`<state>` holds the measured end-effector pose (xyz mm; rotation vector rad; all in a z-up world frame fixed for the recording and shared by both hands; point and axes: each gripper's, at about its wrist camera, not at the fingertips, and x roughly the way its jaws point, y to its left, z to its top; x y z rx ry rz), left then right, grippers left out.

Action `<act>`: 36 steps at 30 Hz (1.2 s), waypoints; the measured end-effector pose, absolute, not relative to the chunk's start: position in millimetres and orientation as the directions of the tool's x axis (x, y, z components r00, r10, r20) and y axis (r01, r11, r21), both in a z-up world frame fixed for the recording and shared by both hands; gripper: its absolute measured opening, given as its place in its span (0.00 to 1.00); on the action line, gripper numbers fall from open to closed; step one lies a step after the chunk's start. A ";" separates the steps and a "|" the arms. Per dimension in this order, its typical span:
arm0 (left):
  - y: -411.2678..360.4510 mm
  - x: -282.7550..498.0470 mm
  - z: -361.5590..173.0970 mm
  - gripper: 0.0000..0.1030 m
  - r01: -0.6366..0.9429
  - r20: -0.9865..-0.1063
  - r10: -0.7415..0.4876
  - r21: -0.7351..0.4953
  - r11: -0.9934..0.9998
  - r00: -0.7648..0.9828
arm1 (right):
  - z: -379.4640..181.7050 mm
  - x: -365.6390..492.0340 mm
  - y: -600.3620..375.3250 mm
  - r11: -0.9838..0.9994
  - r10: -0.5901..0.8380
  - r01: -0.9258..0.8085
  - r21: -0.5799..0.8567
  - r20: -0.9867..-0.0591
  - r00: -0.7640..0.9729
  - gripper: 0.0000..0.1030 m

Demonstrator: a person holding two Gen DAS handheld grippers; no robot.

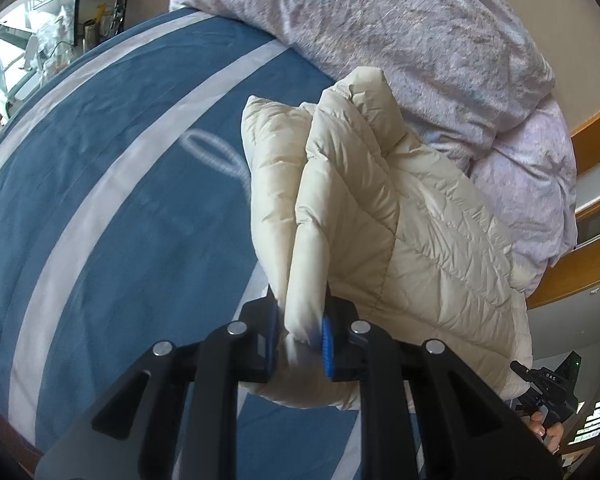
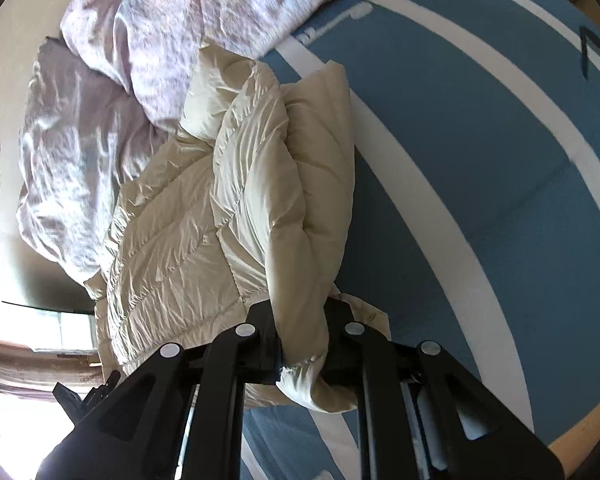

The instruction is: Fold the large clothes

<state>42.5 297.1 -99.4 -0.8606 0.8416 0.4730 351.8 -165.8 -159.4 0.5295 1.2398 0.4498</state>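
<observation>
Both grippers, left gripper (image 1: 305, 334) and right gripper (image 2: 300, 344), pinch the cream puffer jacket (image 1: 400, 216) edge; I'd keep them level and lay it ahead onto the blue bedsheet (image 1: 112, 152).

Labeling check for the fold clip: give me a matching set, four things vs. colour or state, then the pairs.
Things:
1. puffy jacket
2. bed sheet
3. crumpled duvet
4. left claw

Colour or state:
A. blue with white stripes
B. shut on a fold of fabric
C. cream, quilted
D. pale lilac, bunched at the far side of the bed

Pairs: 1-C, 2-A, 3-D, 4-B. The right claw is likewise shut on the jacket.
</observation>
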 end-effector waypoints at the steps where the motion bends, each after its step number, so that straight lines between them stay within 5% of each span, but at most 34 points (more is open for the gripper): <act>1: 294.4 37.9 -99.7 0.17 -0.667 -0.806 0.037 -0.463 0.584 0.591 | -159.7 353.3 -165.1 0.794 0.593 -0.033 0.608 -0.761 0.264 0.12; 7: 283.7 25.4 -104.8 0.22 -0.683 -0.827 0.041 -0.434 0.587 0.561 | -167.1 341.6 -166.3 0.808 0.578 -0.052 0.586 -0.774 0.258 0.14; 11: 284.6 24.3 -106.6 0.37 -0.712 -0.843 0.063 -0.408 0.572 0.534 | -141.4 338.0 -144.7 0.921 0.389 -0.134 0.366 -0.841 0.375 0.45; 13: 287.5 24.7 -106.6 0.55 -0.732 -0.854 0.077 -0.390 0.559 0.514 | -123.6 335.2 -133.5 0.950 0.310 -0.167 0.262 -0.833 0.459 0.56; 16: 293.6 25.9 -105.8 0.71 -0.748 -0.862 0.097 -0.370 0.550 0.497 | -100.0 334.6 -113.3 0.957 0.283 -0.218 0.194 -0.798 0.532 0.56; 21: 306.5 38.3 -103.2 0.79 -0.757 -0.870 0.098 -0.359 0.545 0.483 | -82.1 330.0 -51.1 0.905 0.384 -0.375 0.200 -0.762 0.521 0.53; 27: 318.8 57.3 -101.2 0.80 -0.762 -0.879 0.101 -0.341 0.551 0.466 | -91.5 308.1 25.5 0.817 0.474 -0.539 0.204 -0.770 0.427 0.33; 36: 331.4 74.6 -105.1 0.83 -0.758 -0.889 0.092 -0.324 0.566 0.448 | -112.6 280.2 67.3 0.763 0.487 -0.617 0.193 -0.799 0.353 0.31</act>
